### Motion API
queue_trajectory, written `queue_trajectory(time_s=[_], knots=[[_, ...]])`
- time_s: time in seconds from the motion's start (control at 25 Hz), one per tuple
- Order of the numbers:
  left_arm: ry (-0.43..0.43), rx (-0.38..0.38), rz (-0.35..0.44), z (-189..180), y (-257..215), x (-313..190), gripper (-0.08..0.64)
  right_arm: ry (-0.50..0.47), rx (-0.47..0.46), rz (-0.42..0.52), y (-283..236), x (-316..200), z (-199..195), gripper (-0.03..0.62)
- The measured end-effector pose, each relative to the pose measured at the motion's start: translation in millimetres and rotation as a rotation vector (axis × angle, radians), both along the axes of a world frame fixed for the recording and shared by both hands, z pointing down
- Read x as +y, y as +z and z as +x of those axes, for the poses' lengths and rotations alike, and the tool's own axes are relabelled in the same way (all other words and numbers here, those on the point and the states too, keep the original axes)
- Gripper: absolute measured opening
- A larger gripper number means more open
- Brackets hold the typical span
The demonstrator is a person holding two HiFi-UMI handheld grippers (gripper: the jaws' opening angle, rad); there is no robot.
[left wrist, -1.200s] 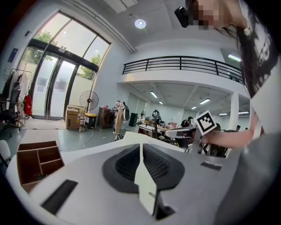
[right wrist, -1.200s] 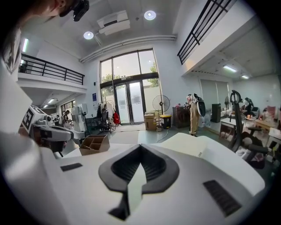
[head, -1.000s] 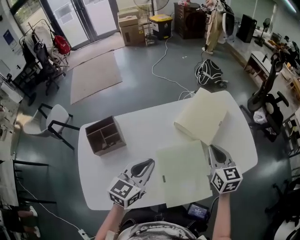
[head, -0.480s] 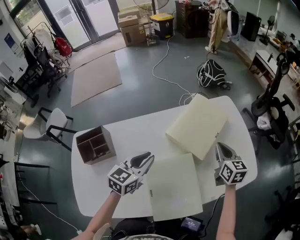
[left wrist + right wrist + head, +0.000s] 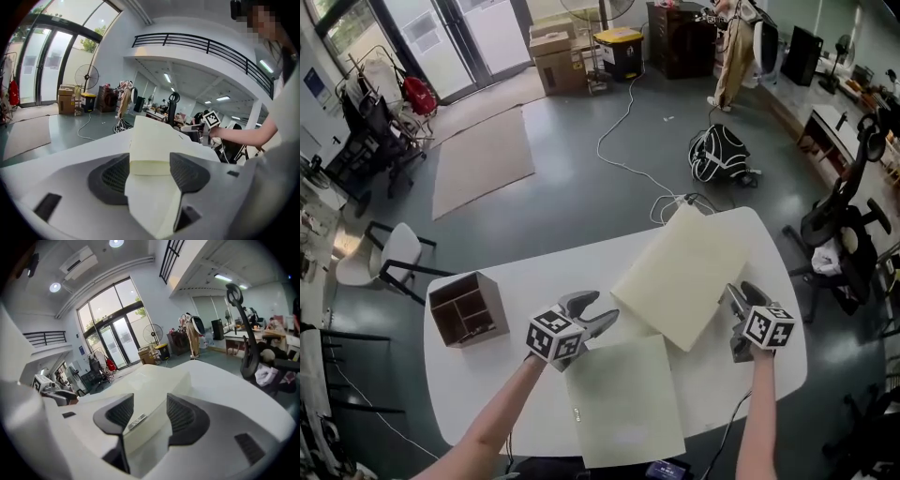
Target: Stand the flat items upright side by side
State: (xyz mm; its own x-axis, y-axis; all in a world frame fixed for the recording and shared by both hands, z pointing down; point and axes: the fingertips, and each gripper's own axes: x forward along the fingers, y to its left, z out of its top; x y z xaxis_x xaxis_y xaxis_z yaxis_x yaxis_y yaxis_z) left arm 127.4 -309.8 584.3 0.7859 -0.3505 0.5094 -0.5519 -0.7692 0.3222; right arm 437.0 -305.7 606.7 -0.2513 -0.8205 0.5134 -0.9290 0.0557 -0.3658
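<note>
Two cream flat items lie on the white table [image 5: 502, 394]. The thick one [image 5: 680, 277] lies slanted in the middle, and the thin one [image 5: 623, 398] lies flat near the front edge. My left gripper [image 5: 598, 314] is at the thick item's near-left corner, above the thin item's far edge. Its jaws have just been opening, and the thick item's end [image 5: 152, 140] shows between them, untouched. My right gripper [image 5: 744, 294] is at the thick item's right edge, its jaws also just opened. That edge [image 5: 154, 380] lies between them without any pad pressing on it.
A brown wooden compartment box [image 5: 467, 307] stands on the table's left part. Around the table are a grey floor, a white chair [image 5: 389, 253] at the left, a black bag [image 5: 719, 155] and cables beyond, and an exercise bike [image 5: 848, 220] at the right.
Both grippers have moved forward from the table's near edge toward the thick item and sunk lower. Their jaws, shut before, now stand apart.
</note>
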Motion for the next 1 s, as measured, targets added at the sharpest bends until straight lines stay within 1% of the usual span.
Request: queue_trajectory(time_s=[0.12,0.28,0.32,0.4,0.52,0.68,0.76,0.88,1.0], knots=[[-0.027,0.011,-0.060,8.3,17.1,-16.6,0.296,0.044,-0.075,-0.014,12.6,-20.6,21.3,0.281],[-0.075,0.076,-0.161,19.6,32.0,-31.3,0.349,0.110,-0.214,-0.019,23.9,-49.6,40.5,0.371],[-0.083,0.088,-0.180,22.7,35.1,-33.8,0.358,0.125,-0.240,-0.025,28.2,-55.3,44.5,0.401],[-0.091,0.099,-0.210,27.9,41.1,-39.0,0.371,0.141,-0.271,-0.044,37.3,-64.6,49.5,0.431],[-0.085,0.097,-0.246,33.8,50.9,-44.8,0.383,0.112,-0.285,-0.074,44.6,-76.3,45.3,0.460],[-0.061,0.107,-0.295,37.9,60.1,-43.7,0.389,0.067,-0.244,-0.115,49.9,-87.5,35.6,0.469],[-0.060,0.128,-0.324,38.4,62.2,-42.4,0.393,0.063,-0.235,-0.133,52.2,-89.5,34.6,0.469],[-0.053,0.159,-0.368,41.7,66.4,-40.8,0.393,0.070,-0.249,-0.154,55.6,-91.2,35.5,0.472],[0.000,0.174,-0.407,51.3,70.8,-34.0,0.393,0.099,-0.281,-0.161,57.2,-91.8,33.3,0.462]])
